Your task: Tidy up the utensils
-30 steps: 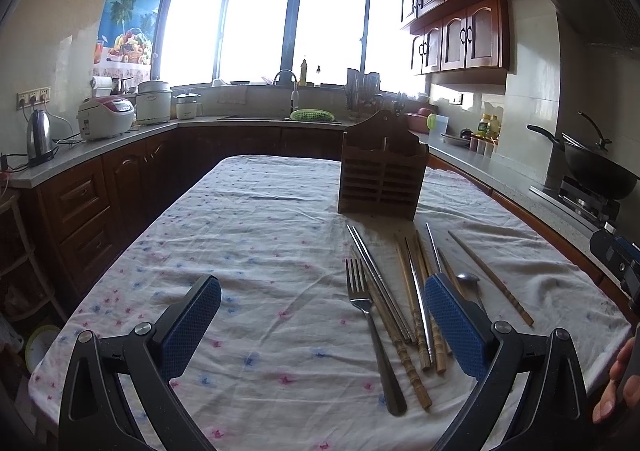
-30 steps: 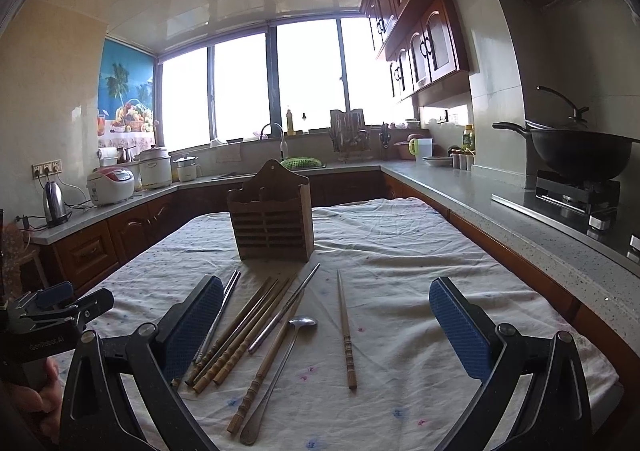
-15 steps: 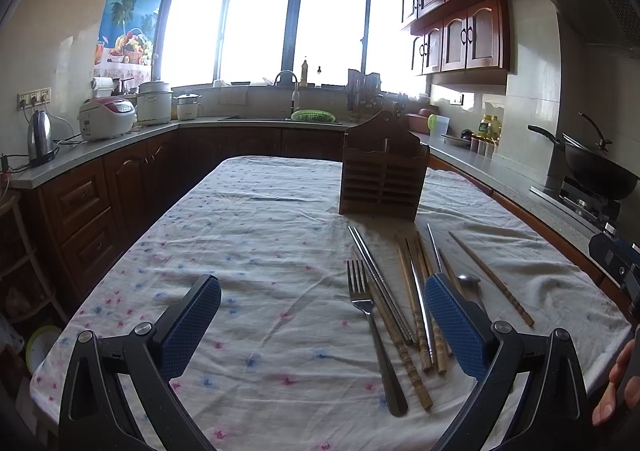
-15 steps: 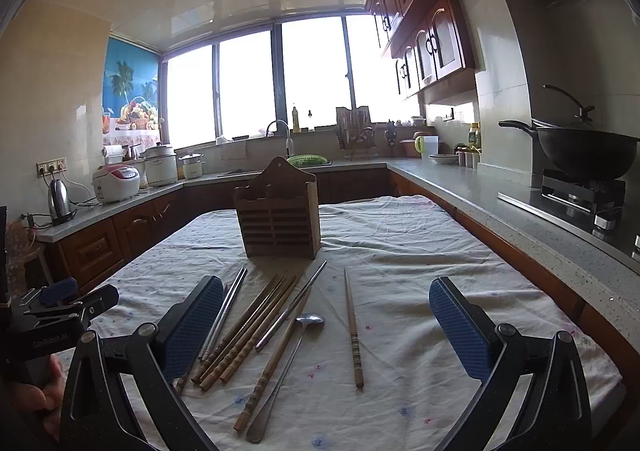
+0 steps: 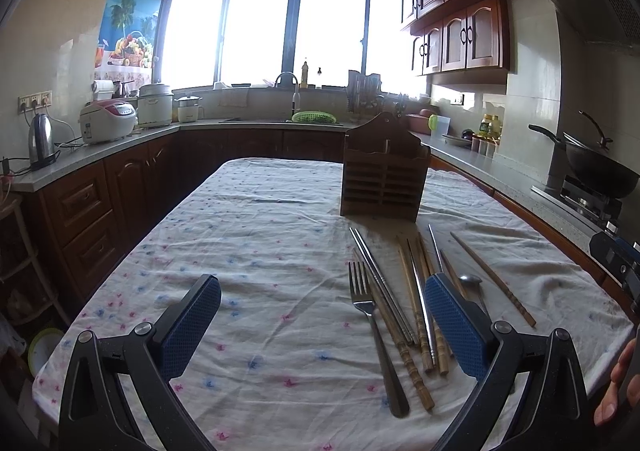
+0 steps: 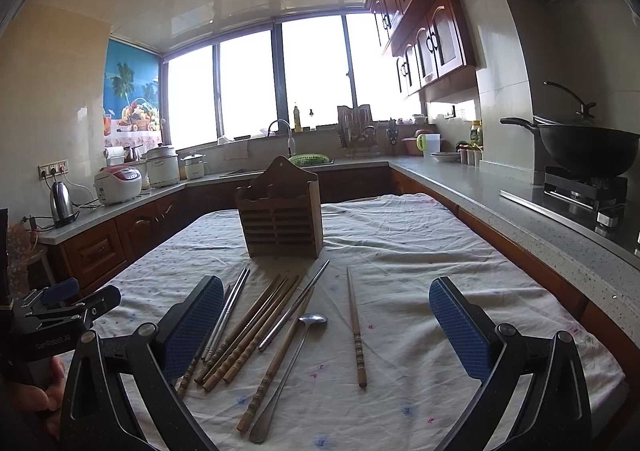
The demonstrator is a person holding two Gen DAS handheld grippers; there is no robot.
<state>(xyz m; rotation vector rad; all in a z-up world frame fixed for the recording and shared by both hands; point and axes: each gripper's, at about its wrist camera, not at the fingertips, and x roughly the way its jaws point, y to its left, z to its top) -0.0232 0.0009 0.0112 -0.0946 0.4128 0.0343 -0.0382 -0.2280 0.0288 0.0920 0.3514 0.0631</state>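
Utensils lie loose in a fan on the cloth, in front of the wooden holder (image 6: 280,211), toward the near right part of the surface (image 5: 260,235). Nothing is in the holder yet, as far as I can see.

Items: fork (image 5: 370,327) at the left of the fan; a pair of metal chopsticks (image 6: 228,311); several bamboo chopsticks (image 6: 248,331) bunched and overlapping; a spoon (image 6: 288,367); one bamboo chopstick (image 6: 355,327) lying alone, apart to the right of the bunch.

Handling, my estimate: all are light, stiff and thin. The metal pieces will be slick against the pads and lie flat on the cloth, so they are hard to get under. The bamboo has ridged ends, which should give better grip. Best hold is mid-shaft, across the length, one piece at a time. The lone chopstick is the easiest first pick, since nothing touches it.

My left tongs (image 5: 320,327) are spread wide and empty, above the near part of the cloth, the right pad over the bunch. My right tongs (image 6: 326,327) are likewise spread wide and empty, bracketing most of the fan.

Cloth: white, small floral print, wrinkled; it may drag or bunch under a scraping pick.

Room: kitchen, bright windows behind, counters round three sides, wok (image 6: 588,151) on the stove at right, kettle (image 5: 40,143) and rice cookers at left.
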